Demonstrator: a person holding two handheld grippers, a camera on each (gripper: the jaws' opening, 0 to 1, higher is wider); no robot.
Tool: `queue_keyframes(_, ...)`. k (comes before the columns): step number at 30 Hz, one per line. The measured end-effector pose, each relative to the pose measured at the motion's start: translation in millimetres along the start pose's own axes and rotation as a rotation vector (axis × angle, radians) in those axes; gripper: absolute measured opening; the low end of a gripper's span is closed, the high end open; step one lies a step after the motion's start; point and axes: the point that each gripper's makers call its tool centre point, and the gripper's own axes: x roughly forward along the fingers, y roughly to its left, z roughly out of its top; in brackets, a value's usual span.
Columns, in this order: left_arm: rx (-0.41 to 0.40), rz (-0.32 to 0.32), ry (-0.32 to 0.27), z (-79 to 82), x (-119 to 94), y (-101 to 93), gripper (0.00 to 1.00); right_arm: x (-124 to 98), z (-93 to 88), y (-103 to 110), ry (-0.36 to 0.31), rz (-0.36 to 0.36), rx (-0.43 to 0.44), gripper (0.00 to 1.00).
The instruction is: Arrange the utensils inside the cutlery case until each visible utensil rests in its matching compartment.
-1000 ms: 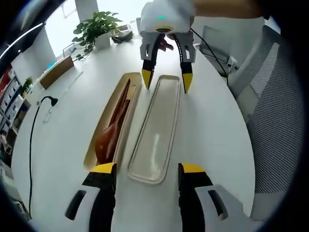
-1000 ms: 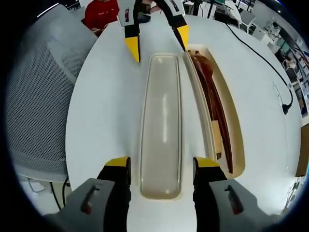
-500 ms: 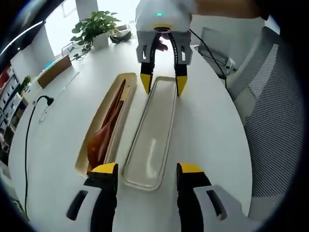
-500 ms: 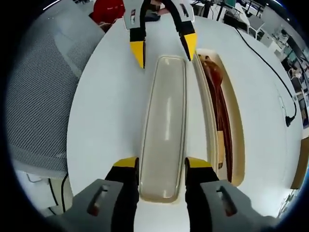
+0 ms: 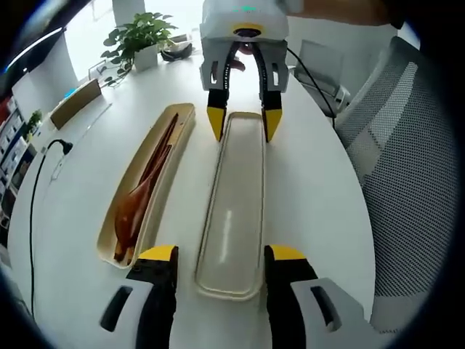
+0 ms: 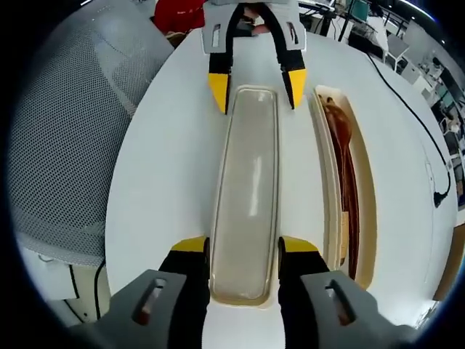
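A long translucent lid [image 5: 231, 211] lies flat on the white table, beside the beige case tray [image 5: 182, 120]. Dark brown wooden utensils [image 5: 142, 196] lie lengthwise in that tray. My left gripper [image 5: 218, 254] stands open, its jaws straddling the lid's near end. At the far end my right gripper [image 5: 243, 123] pinches the lid's sides. In the right gripper view, my right gripper [image 6: 243, 247] is shut on the lid [image 6: 251, 182], both jaws against its edges. The left gripper [image 6: 256, 87] straddles the opposite end. The tray [image 6: 367, 218] with the utensils [image 6: 347, 182] lies to the right.
A grey mesh chair [image 5: 407, 145] stands close to the table's edge, also seen as the chair [image 6: 65, 123]. A potted plant [image 5: 142, 36], a brown box [image 5: 73, 105] and a black cable [image 5: 33, 203] sit on the table's other side. A person in red [image 6: 178, 11] is behind.
My right gripper's jaws have narrowed onto the lid's end. The lid now lies a little apart from the tray and straighter between the two grippers. The left jaws keep the same gap.
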Motion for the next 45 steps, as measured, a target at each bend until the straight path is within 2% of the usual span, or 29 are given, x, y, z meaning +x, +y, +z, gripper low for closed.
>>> queue_keyframes(6,0.015,-0.035,0.009,1.0,1,-11.9,0.46,1,2.0,0,0.029,0.022,-0.042,0.34)
queue_keyframes(9,-0.002,-0.053,0.013,0.1,1,-16.0,0.4,0,2.0,-1,0.043,0.019,-0.026,0.34)
queue_keyframes(17,-0.03,-0.038,0.009,-0.6,0,-15.3,0.39,1,3.4,-1,0.022,0.0,0.033,0.34)
queue_keyframes(20,-0.02,-0.046,0.025,0.1,1,-15.6,0.38,2,3.8,-1,0.077,0.001,0.019,0.34)
queue_keyframes(25,-0.007,-0.054,0.053,-0.7,1,-15.2,0.38,3,3.0,-2,0.215,0.009,-0.004,0.35)
queue_keyframes(29,-0.007,-0.052,0.053,-1.3,1,-14.9,0.38,5,3.5,-4,0.262,0.009,0.006,0.35)
queue_keyframes(35,-0.038,-0.029,0.035,-2.5,0,-13.9,0.39,4,1.6,-4,0.276,0.008,0.013,0.35)
queue_keyframes(39,-0.051,0.014,-0.017,-5.4,-4,-12.1,0.42,3,0.7,-3,0.251,0.006,0.015,0.34)
queue_keyframes(41,-0.068,0.03,-0.012,-9.7,-7,-12.1,0.45,3,1.1,-3,0.245,0.003,0.017,0.34)
queue_keyframes(43,-0.052,0.059,-0.013,-12.6,-11,-10.7,0.48,3,1.3,-3,0.245,0.003,0.017,0.34)
queue_keyframes(45,-0.031,0.06,-0.01,-15.5,-13,-14.0,0.49,3,1.5,-4,0.253,0.006,0.016,0.34)
